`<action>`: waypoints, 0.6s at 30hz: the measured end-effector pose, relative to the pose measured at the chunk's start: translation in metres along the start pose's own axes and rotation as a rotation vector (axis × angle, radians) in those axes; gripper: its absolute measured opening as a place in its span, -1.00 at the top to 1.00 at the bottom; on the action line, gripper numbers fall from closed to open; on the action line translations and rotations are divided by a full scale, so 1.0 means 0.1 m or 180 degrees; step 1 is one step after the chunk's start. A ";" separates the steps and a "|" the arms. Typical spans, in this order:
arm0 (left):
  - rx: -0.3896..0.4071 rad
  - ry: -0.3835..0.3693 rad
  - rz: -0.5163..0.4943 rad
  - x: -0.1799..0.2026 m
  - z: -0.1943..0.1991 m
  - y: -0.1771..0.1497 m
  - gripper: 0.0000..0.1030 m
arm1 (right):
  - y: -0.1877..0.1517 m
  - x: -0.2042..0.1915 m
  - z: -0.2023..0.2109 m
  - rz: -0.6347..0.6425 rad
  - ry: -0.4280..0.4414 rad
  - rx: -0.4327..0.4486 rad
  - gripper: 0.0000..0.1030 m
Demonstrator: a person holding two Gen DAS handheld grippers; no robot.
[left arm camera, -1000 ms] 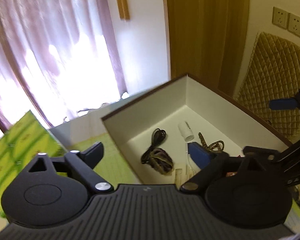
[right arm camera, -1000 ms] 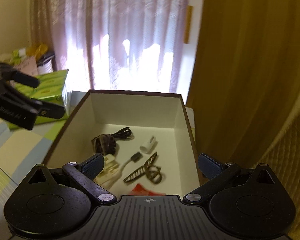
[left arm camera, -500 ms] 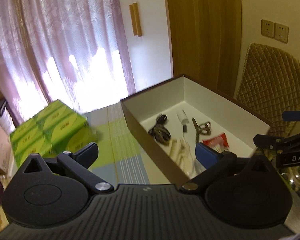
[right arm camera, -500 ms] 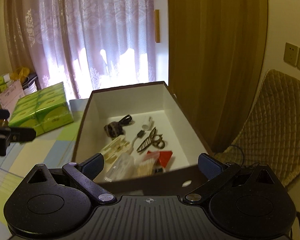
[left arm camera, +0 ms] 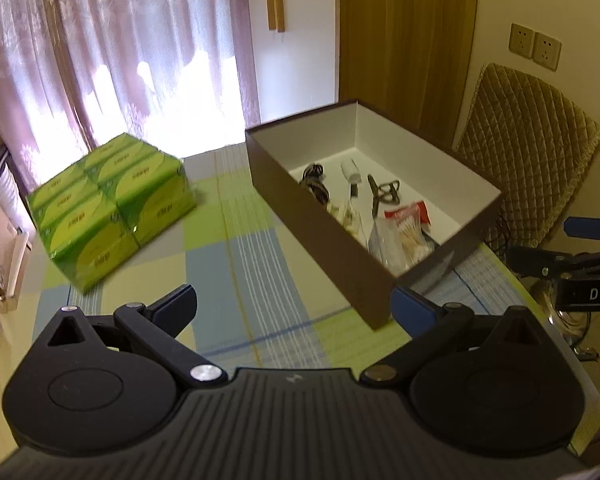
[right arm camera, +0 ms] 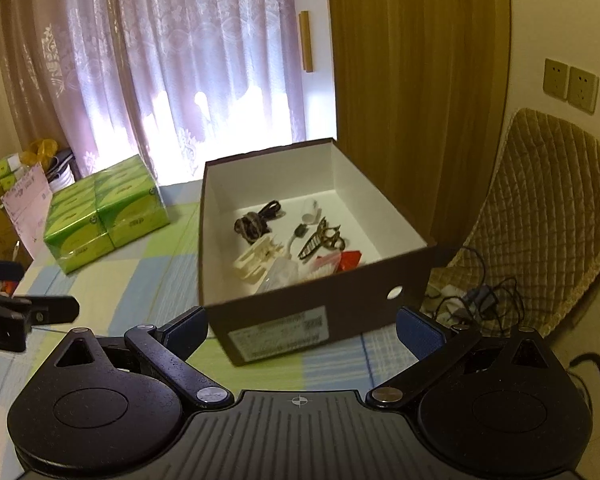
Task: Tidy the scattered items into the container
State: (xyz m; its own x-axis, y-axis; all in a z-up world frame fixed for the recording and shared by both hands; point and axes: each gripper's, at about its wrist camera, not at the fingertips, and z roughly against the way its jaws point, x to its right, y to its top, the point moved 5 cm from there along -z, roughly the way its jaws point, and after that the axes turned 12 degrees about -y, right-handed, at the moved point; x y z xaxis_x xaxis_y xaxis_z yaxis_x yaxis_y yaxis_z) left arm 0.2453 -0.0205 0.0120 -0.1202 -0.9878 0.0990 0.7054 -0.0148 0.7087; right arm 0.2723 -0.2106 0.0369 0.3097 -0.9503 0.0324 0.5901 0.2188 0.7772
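A brown shoe box (left arm camera: 320, 216) (right arm camera: 320, 312) with a white inside stands on the checked tablecloth. In it lie a dark cable (right arm camera: 256, 220), a white plug (right arm camera: 310, 210), a brown hair claw (right arm camera: 324, 240), a cream clip (right arm camera: 256, 260), a clear bag (right arm camera: 284, 274) and a red packet (right arm camera: 348, 258). My left gripper (left arm camera: 296, 308) is open and empty, short of the box's near left corner. My right gripper (right arm camera: 300, 326) is open and empty, in front of the box's labelled end.
A green shrink-wrapped pack of tissue boxes (left arm camera: 112, 204) (right arm camera: 104, 216) sits on the table left of the box. A quilted chair (right arm camera: 548, 208) stands to the right with cables on it. Curtains hang behind. The table edge runs at the right (left arm camera: 540, 320).
Both grippers have pulled back and up from over the box; the box now lies farther ahead and more of the table shows. Both stay open and empty.
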 end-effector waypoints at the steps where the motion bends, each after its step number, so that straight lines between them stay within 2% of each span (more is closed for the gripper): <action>1: -0.0019 -0.0008 0.0009 0.00 0.02 -0.04 -0.98 | -0.02 -0.02 0.03 -0.0002 0.0000 -0.0007 -1.00; 7: -0.0080 -0.0085 0.0006 -0.02 0.16 -0.24 -0.98 | -0.14 -0.21 0.17 0.0059 -0.0032 -0.0020 -1.00; 18: -0.0087 -0.0075 -0.0041 -0.14 0.36 -0.45 -0.98 | -0.28 -0.46 0.34 0.0109 -0.0103 -0.0035 -1.00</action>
State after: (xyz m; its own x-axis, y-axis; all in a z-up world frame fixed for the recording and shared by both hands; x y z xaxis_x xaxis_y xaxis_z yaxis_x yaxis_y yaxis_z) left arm 0.1903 -0.0006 0.0041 -0.1454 -0.9836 0.1068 0.7225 -0.0319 0.6907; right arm 0.2166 -0.1806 0.0350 0.3055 -0.9489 0.0793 0.5878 0.2535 0.7683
